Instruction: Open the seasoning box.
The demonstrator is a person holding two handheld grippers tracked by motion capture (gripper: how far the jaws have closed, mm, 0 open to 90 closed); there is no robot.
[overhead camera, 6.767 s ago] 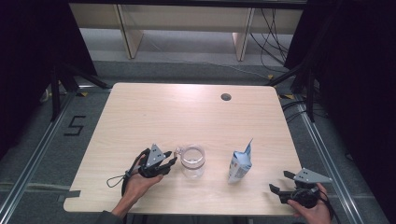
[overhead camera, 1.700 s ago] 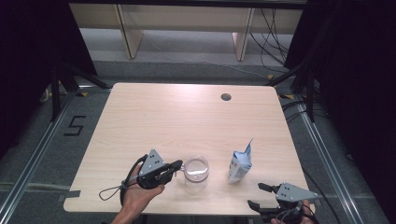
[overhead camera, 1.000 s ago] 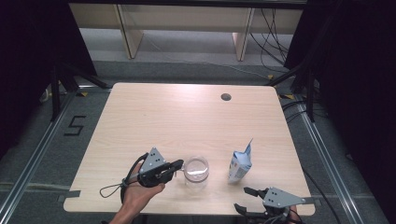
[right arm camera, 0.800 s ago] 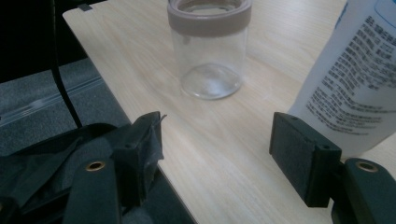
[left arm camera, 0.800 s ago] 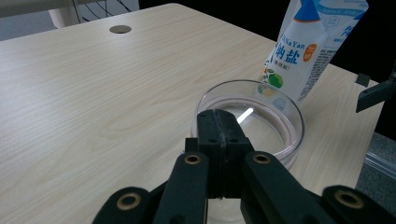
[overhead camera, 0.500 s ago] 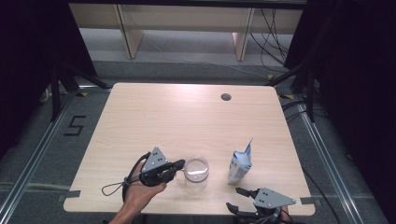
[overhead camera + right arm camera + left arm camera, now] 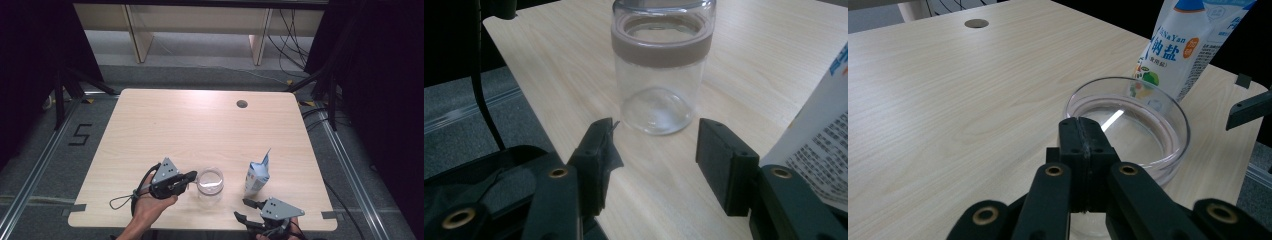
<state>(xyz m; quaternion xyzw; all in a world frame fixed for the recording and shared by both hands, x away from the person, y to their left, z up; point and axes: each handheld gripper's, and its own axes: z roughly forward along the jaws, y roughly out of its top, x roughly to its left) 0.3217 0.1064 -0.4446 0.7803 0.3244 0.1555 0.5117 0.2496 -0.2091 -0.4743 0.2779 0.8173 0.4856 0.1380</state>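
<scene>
Tongs, left [image 7: 1082,131]: mine, clamped on rim of upright glass jar [image 7: 210,184]. Right tongs [image 7: 655,145] gape wide — jar dead ahead, salt carton [image 7: 257,175] just right. Right is free hand.

A light wooden table [image 7: 200,125] stands on a grey floor [image 7: 45,165]; near its far edge, right of centre, sits a round dark cable hole [image 7: 242,104]. A "5" marking [image 7: 80,134] lies on the floor to the left; pale shelving [image 7: 200,25] stands beyond the table, loose black cables [image 7: 290,30] hanging at its right.
</scene>
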